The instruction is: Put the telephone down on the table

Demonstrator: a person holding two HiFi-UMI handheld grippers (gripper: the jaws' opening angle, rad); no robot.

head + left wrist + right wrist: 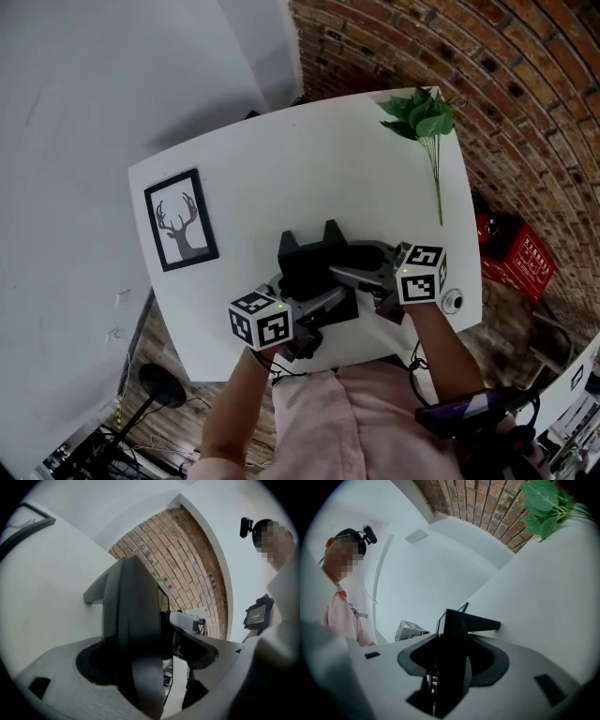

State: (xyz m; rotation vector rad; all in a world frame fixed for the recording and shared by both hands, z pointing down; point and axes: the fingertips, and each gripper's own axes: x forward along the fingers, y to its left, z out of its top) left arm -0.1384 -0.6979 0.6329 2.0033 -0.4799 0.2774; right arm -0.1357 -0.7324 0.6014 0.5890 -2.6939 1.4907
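the telephone (314, 264), black, seems to sit on the white desk (281, 159) close to its near edge, right in front of the person. the right gripper (354, 274) has its fingers (520, 667) clenched on one side of it. the left gripper (323, 306) has its fingers (56, 677) released, spread round the other side with a gap showing. gripped from one side only, the telephone could tip or twist if the right gripper lifts or drags before letting go, and a pull toward the person could slide it off the edge. the small round thing (452, 301) just beside the right gripper could be knocked off the desk on the way out. the framed deer picture (181, 218) and the leafy sprig (424, 117) lie well apart, out of harm's way.
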